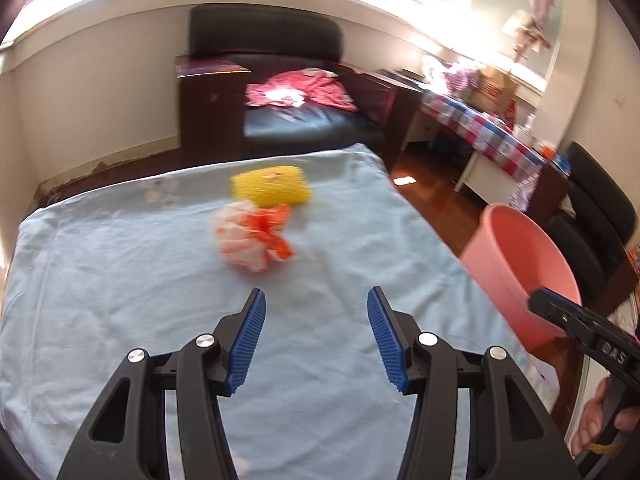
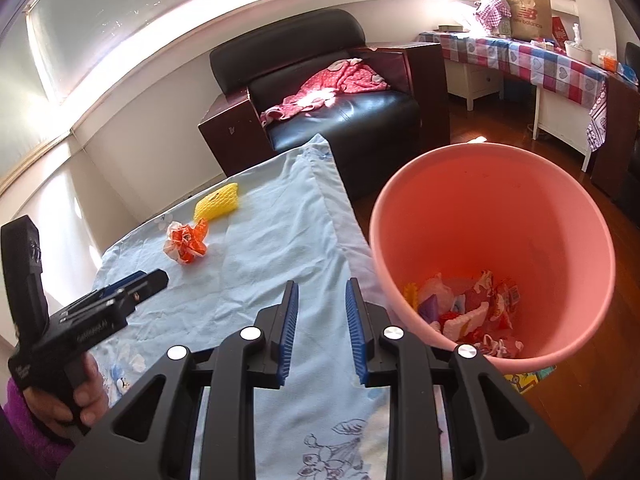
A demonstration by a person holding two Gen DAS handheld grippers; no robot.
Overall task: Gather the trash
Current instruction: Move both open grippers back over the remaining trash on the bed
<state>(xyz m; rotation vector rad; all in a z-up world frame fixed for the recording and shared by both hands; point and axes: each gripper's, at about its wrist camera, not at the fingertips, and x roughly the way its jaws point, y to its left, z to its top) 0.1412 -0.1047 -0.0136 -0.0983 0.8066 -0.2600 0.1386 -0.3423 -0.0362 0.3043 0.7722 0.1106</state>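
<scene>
Left tool (image 1: 316, 300) released, empty, nearing orange-white wrapper (image 1: 250, 240) left of pink bin (image 1: 516, 264); straddle crumple before clenching. Right tool (image 2: 322, 292) narrowly parted, empty.

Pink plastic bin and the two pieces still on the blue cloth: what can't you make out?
- Pink plastic bin: the right gripper cuts off its near rim in the right wrist view.
- Crumpled orange-and-white wrapper: motion-blurred in the left wrist view, print unreadable.
- Yellow foam net: small, far side hidden.
</scene>
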